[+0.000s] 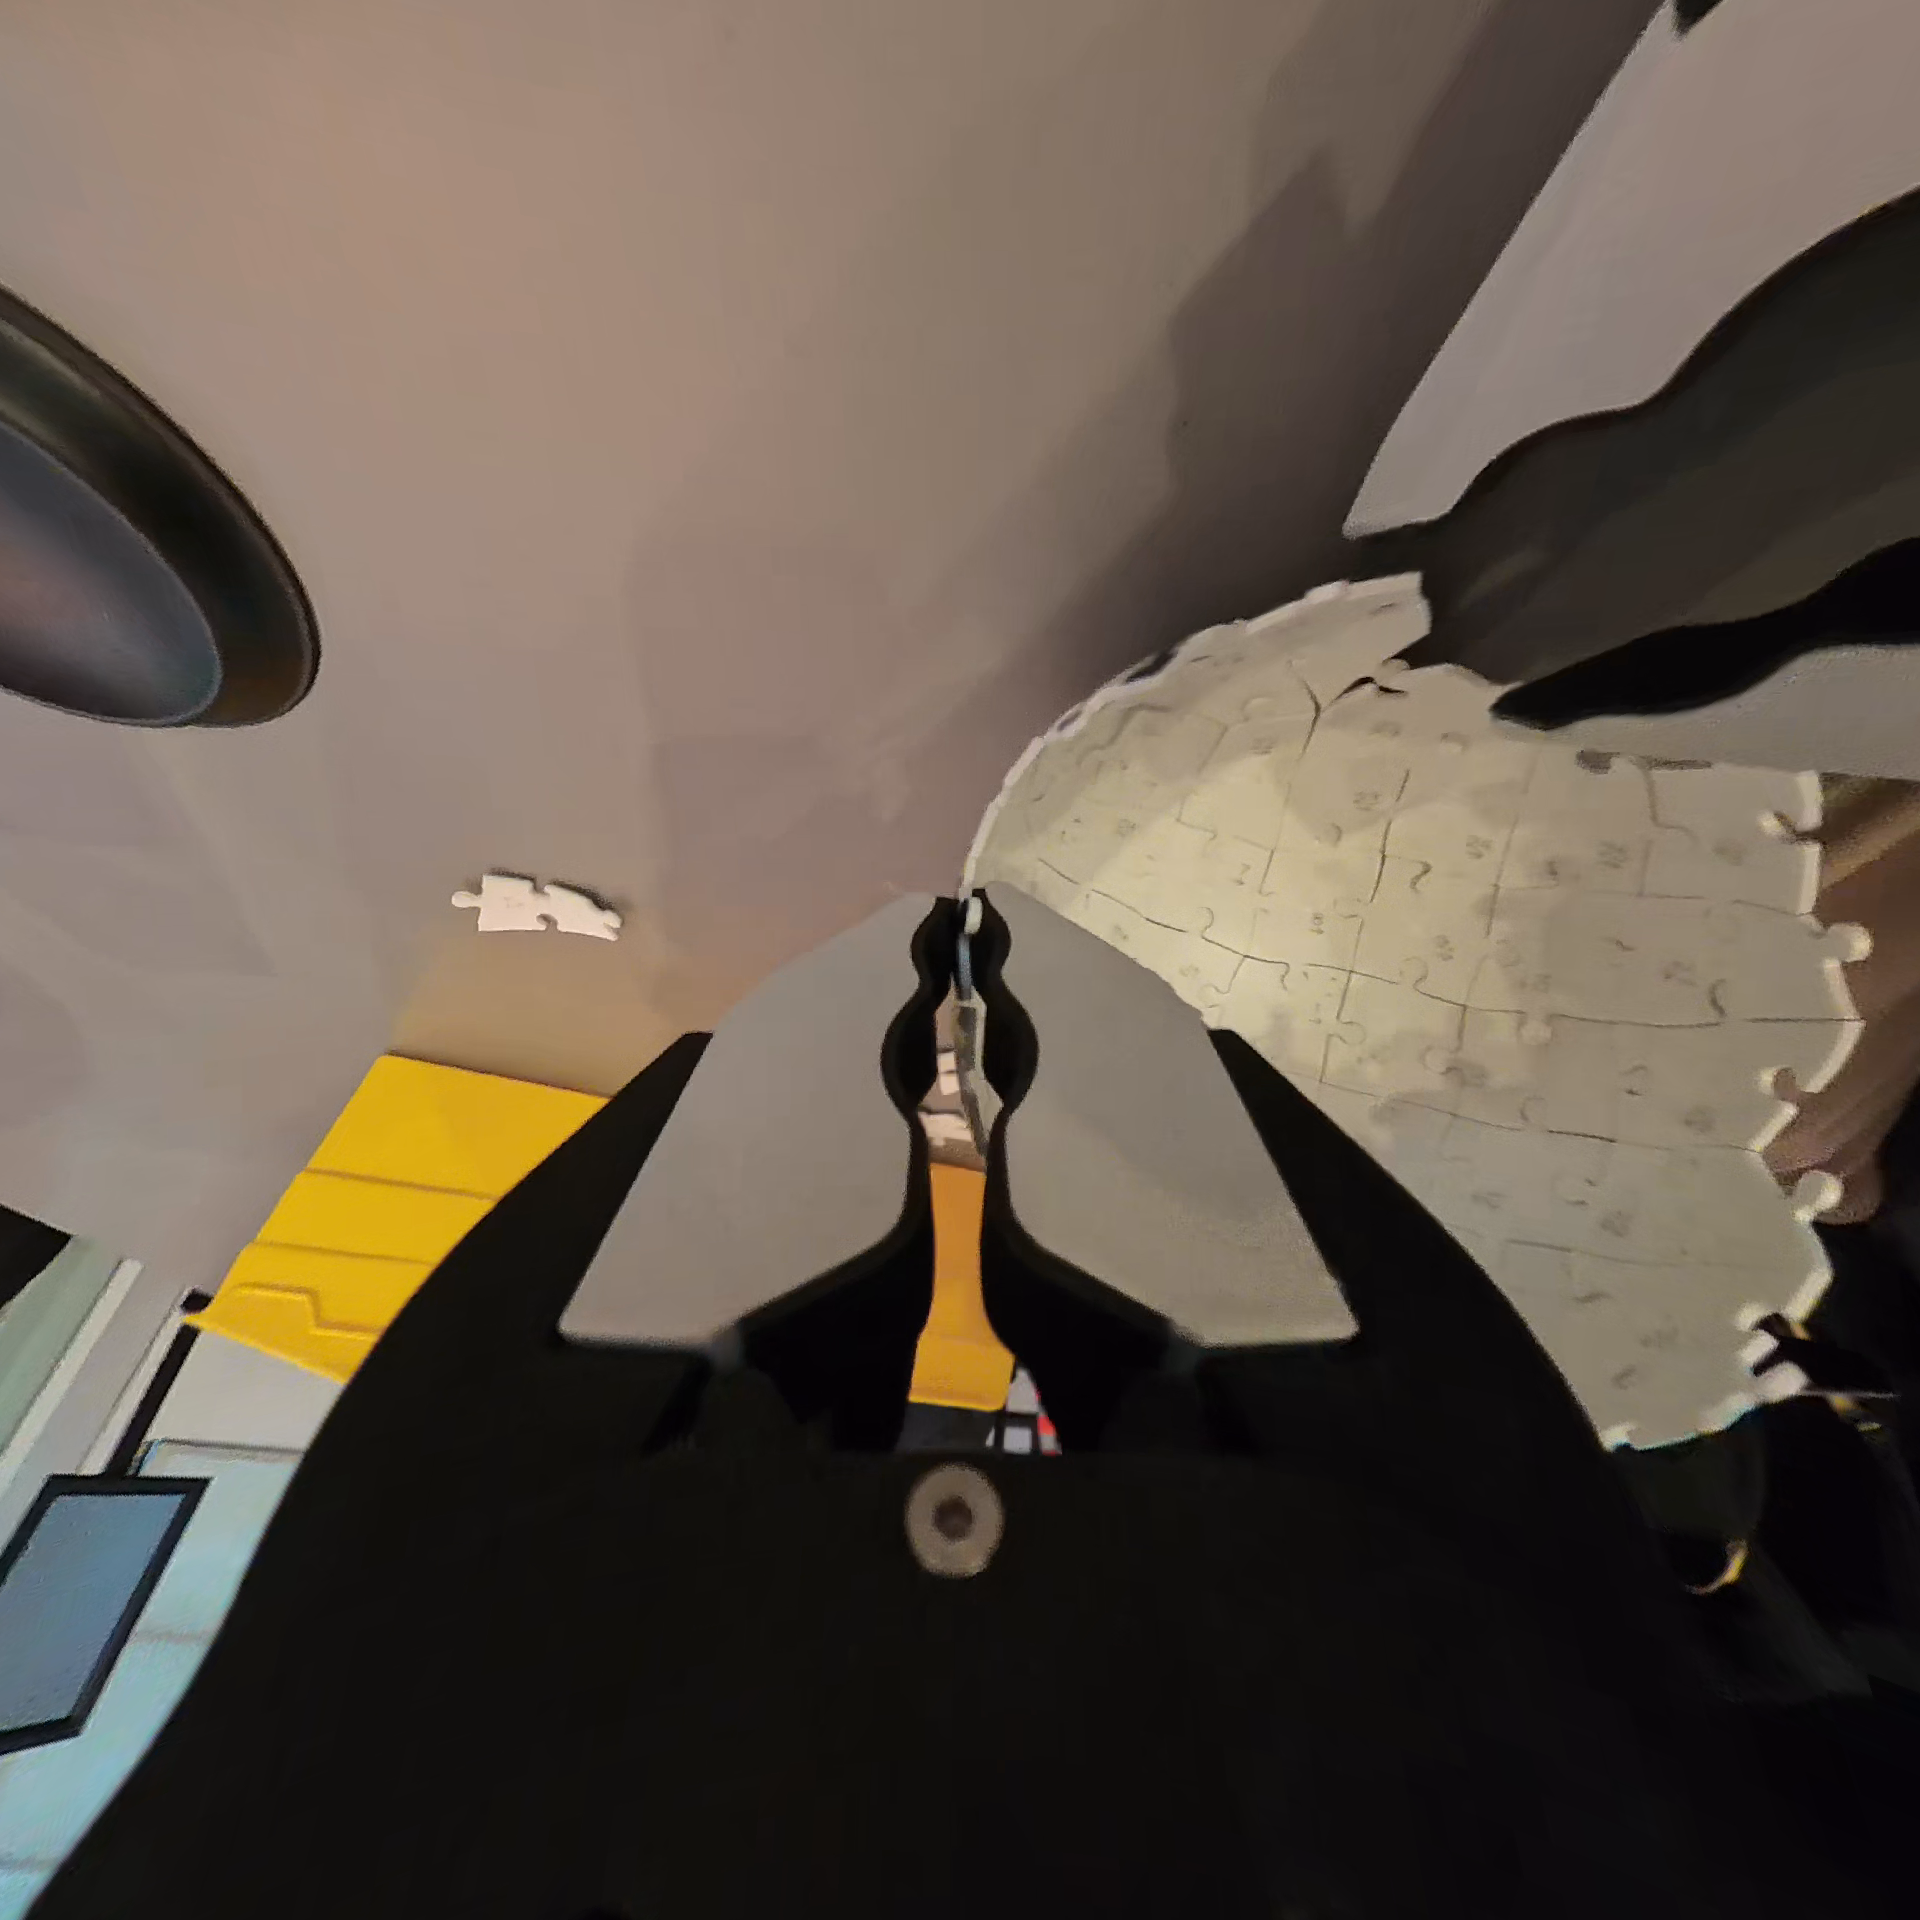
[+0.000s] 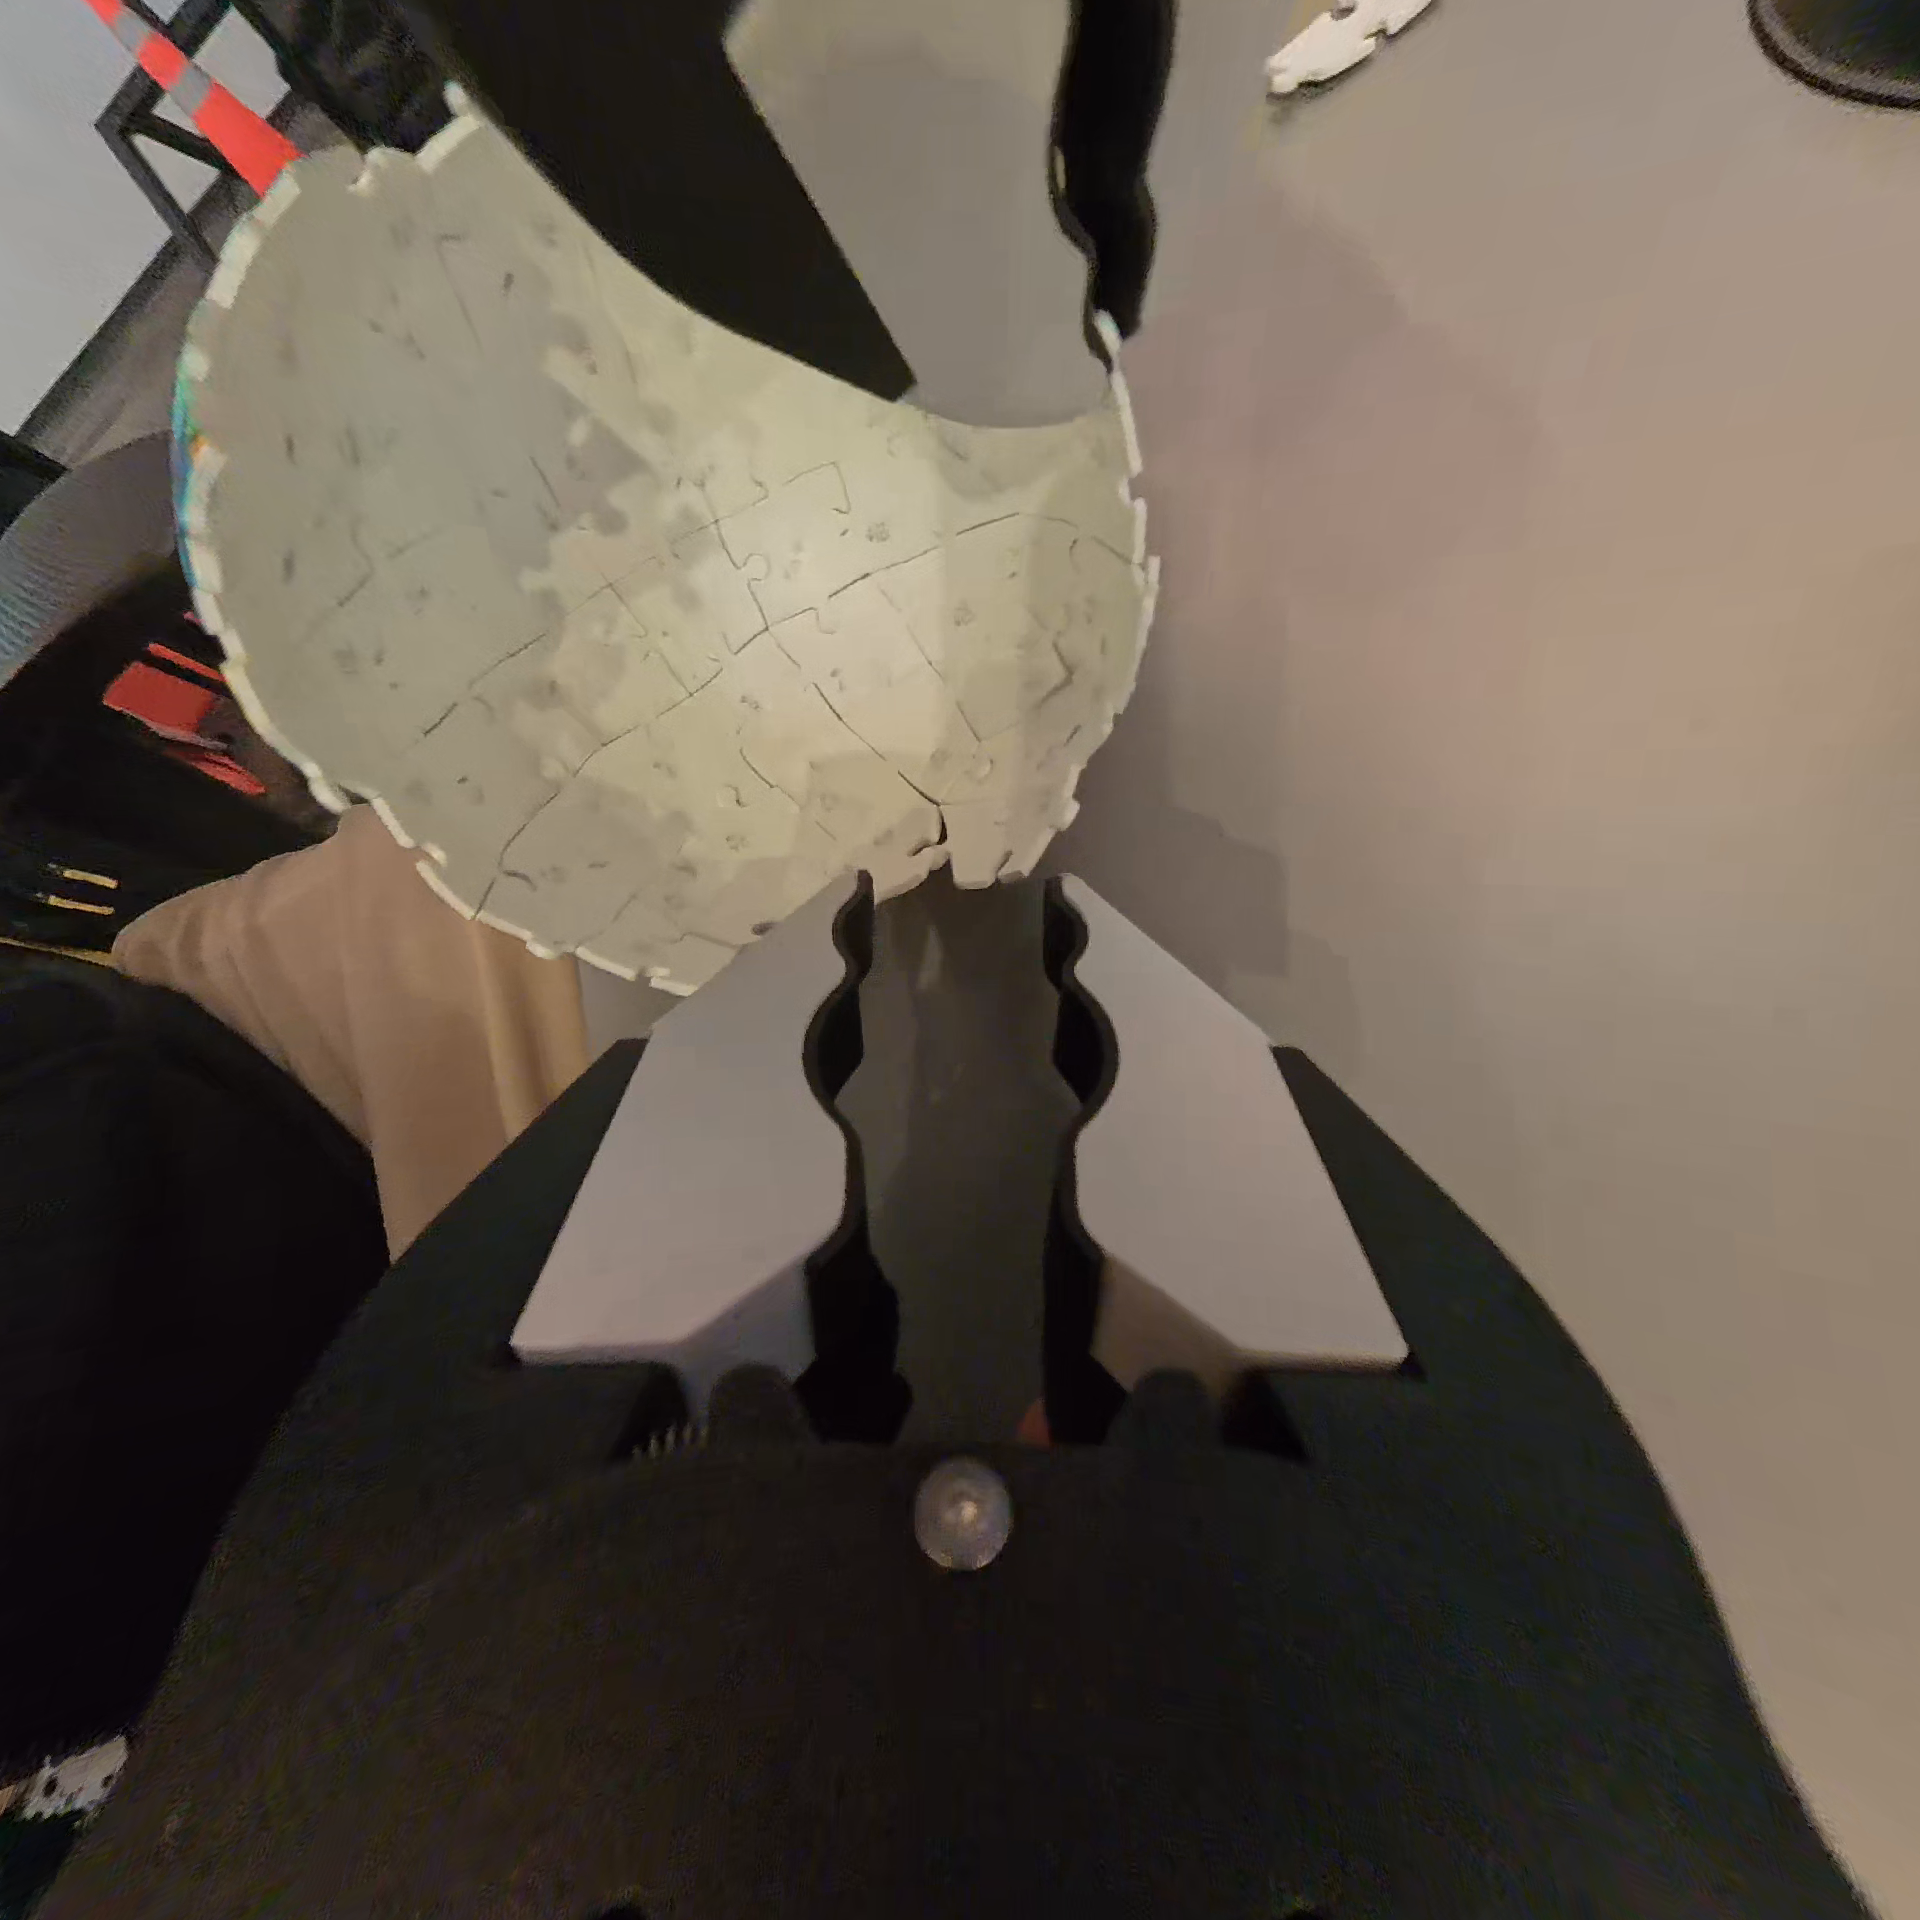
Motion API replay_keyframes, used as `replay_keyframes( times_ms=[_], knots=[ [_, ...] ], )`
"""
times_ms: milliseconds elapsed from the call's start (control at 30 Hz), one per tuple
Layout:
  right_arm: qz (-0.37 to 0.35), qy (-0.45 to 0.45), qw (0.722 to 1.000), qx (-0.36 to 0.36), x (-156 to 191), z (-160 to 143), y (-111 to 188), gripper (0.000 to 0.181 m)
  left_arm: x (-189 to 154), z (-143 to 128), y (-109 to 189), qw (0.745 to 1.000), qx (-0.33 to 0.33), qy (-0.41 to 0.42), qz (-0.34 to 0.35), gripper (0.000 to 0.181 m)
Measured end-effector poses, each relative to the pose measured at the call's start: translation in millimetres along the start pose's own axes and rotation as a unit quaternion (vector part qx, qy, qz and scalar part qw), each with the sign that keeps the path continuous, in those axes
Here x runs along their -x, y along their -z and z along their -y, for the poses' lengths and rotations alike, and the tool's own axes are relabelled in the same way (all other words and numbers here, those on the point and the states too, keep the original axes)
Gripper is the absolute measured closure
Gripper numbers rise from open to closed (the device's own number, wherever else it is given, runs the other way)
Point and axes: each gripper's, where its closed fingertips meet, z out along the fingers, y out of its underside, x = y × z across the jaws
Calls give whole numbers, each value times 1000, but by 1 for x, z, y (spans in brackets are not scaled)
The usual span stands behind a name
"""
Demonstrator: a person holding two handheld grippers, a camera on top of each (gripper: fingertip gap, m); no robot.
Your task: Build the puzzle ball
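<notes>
Above the plain grey table [image 2: 1558,727], lifted clear of it, hangs the half-built puzzle ball [image 2: 665,582], a curved shell of pale grey-white interlocking pieces with its concave inner side toward both cameras. Left gripper [image 1: 966,935], black with wavy inner finger edges, is clenched on the shell's rim; a thin edge of a piece sits pinched between its tips. From the right wrist view this same gripper reaches in from the top and grips the shell's far right rim. Right gripper [image 2: 961,894] is released, jaws parted with a clear gap and nothing between them, tips just below the shell's lower jagged edge; whether they touch it is unclear. Loose white puzzle pieces [image 1: 540,906] joined together lie flat on the table, well apart from the shell, toward the far edge near a round black base [image 1: 125,540]. Yellow box [image 1: 416,1195] sits beyond the table edge, blurred.
</notes>
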Motion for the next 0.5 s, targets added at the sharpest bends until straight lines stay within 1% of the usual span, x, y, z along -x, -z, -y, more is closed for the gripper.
replay_keyframes(
  times_ms=[100,233,500],
  knots=[
    [6,-13,1000,-8,0,3,0,151,1,-1,0,1000,-17,18,-7,179],
    [-1,-11,1000,2,-1,2,-3,157,4,-2,1,998,-38,39,-12,179],
    [10,-27,999,13,-2,0,-4,167,2,-3,2,997,-55,58,-7,179]
  ],
)
